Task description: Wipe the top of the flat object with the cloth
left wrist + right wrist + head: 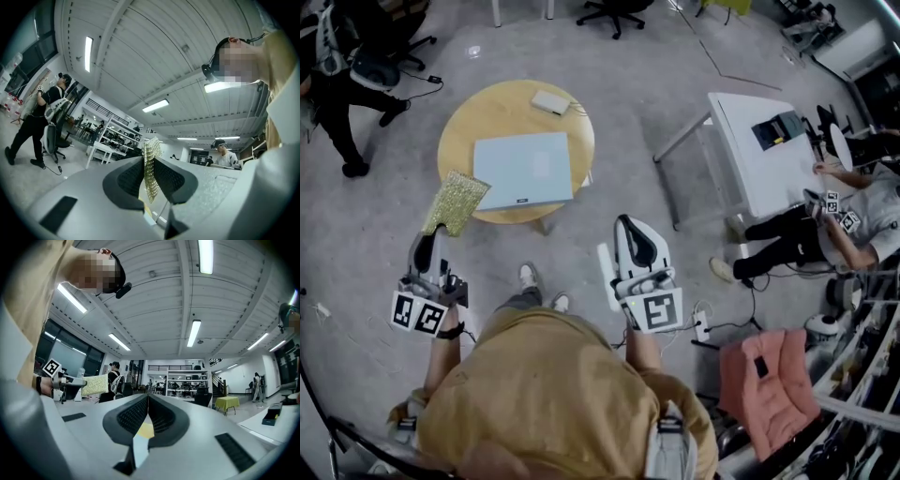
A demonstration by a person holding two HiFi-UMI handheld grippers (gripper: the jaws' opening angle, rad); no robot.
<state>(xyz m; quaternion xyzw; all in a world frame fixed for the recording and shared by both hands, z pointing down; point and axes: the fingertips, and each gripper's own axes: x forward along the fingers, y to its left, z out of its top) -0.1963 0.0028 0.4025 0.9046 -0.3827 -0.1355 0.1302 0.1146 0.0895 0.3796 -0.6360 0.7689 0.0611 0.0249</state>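
Note:
A pale blue flat object [525, 169] lies on the round wooden table [464, 136], near its front edge. My left gripper [426, 238] is held up short of the table's front left and is shut on a yellow-green cloth [455, 202], whose far end reaches the table's rim. In the left gripper view the cloth [150, 168] stands pinched between the dark pads of my left gripper [149, 161]. My right gripper [631, 228] is held to the right of the table over the floor. In its own view my right gripper [148, 401] has its jaws shut together with nothing between them, and the cloth [96, 384] shows at the left.
A small white box [550, 101] sits at the table's far edge. A white desk [759, 155] with a seated person [839, 230] stands to the right. Another person [337, 94] and office chairs are at the far left. A pink chair [769, 375] is near right.

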